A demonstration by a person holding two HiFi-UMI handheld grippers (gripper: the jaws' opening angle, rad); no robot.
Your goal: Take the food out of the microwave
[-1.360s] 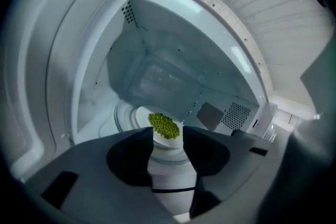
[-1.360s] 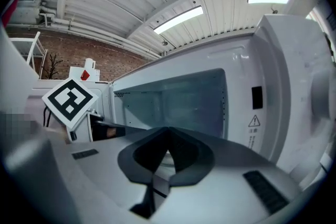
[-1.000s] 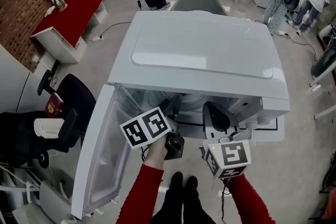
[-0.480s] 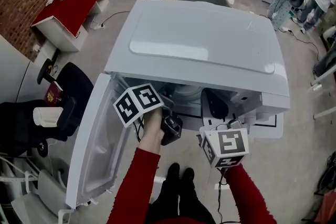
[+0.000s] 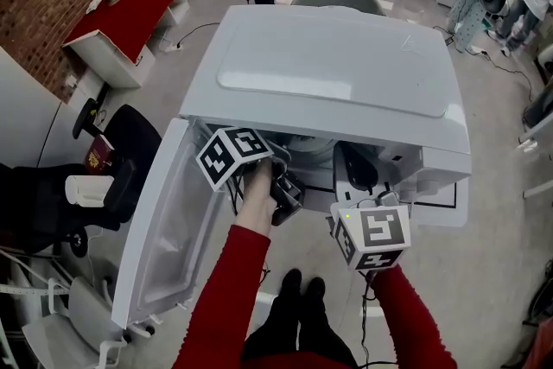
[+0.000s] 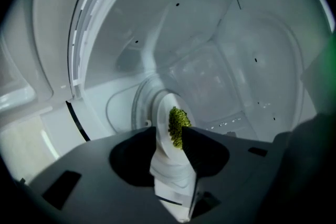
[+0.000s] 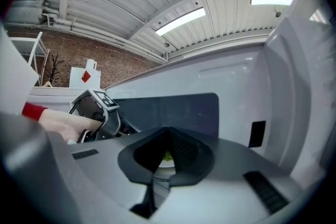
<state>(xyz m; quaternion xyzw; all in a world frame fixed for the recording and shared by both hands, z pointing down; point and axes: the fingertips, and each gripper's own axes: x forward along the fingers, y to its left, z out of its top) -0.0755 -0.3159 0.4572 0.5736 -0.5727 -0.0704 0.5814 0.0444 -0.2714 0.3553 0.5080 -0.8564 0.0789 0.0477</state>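
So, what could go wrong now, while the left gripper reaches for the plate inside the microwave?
1. The left gripper is closing its jaws with the plate between them; a shallow bite on the rim may slip.
2. The green food lies loose on the plate, so any tilt could spill it.
3. The right gripper is outside the microwave, so one gripper alone would carry the plate.

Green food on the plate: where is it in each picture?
Head view: not seen, hidden under the microwave top.
Left gripper view: green food low centre, on the white plate.
Right gripper view: tiny green speck, low centre.
Shared landmark: the white microwave.
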